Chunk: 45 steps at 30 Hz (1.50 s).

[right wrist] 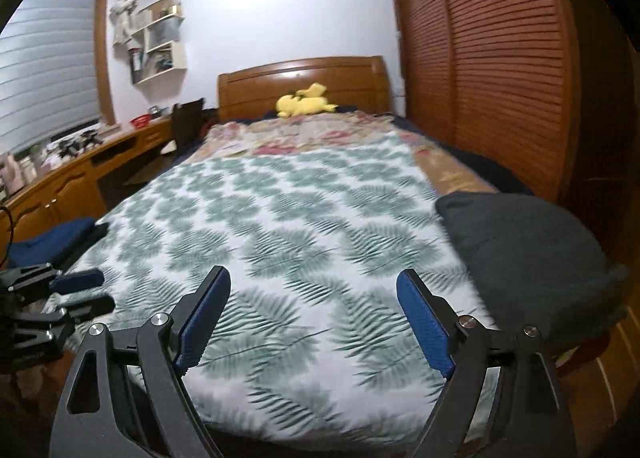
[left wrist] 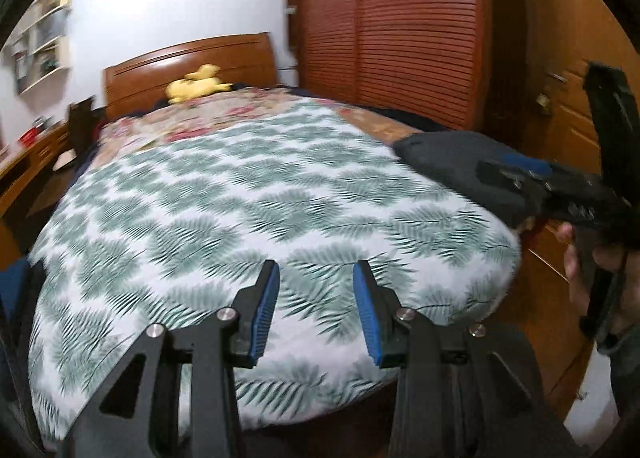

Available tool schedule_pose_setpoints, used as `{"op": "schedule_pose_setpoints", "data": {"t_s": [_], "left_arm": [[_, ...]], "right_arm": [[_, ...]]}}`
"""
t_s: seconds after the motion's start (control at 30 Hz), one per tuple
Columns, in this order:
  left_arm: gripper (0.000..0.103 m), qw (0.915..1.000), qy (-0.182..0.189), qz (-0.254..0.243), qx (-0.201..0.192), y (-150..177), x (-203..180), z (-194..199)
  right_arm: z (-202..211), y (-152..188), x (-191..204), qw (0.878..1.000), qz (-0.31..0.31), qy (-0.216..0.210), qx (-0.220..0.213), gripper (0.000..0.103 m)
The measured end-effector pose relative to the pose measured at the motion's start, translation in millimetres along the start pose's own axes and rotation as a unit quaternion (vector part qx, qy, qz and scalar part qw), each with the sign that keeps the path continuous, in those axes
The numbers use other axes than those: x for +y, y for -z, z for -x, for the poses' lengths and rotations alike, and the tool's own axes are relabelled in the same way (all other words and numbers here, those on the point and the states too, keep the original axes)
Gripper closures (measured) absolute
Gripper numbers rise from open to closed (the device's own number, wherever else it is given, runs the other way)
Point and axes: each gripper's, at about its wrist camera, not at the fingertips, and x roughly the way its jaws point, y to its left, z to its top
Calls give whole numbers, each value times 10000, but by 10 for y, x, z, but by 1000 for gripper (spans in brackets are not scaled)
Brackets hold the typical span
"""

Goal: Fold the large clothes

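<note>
2 claws empty: left claw (left wrist: 316,278) part-spread, right claw (right wrist: 314,290) spread wide. Between garments; next, I reach the dark folded garment (right wrist: 528,254) right of my right claw.

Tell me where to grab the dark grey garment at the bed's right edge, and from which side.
Take the dark grey garment at its near rounded corner, which appears to overhang the leaf-print bedspread. It looks like a bunched mound, so pinch that edge rather than the bulky middle. Bring the open right tool in low from the foot of the bed; the wardrobe crowds the far side.
</note>
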Motion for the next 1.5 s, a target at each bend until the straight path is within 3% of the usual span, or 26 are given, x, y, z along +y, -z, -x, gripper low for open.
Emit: {"op": "schedule_pose_setpoints", "data": {"t_s": [0.3, 0.53, 0.8, 1.5], "left_arm": [[66, 9941, -858, 655, -97, 328, 701, 293], [66, 9870, -1225, 899, -520, 271, 1008, 673], [66, 9840, -1254, 990, -793, 243, 1107, 1005], [66, 9826, -1318, 936, -910, 278, 1008, 1046]], "right_arm": [[-158, 257, 684, 9992, 202, -276, 198, 13], [64, 116, 1121, 9980, 360, -449, -262, 13], [307, -43, 1285, 9962, 396, -417, -655, 13], [364, -5, 1285, 9956, 387, -324, -790, 13]]}}
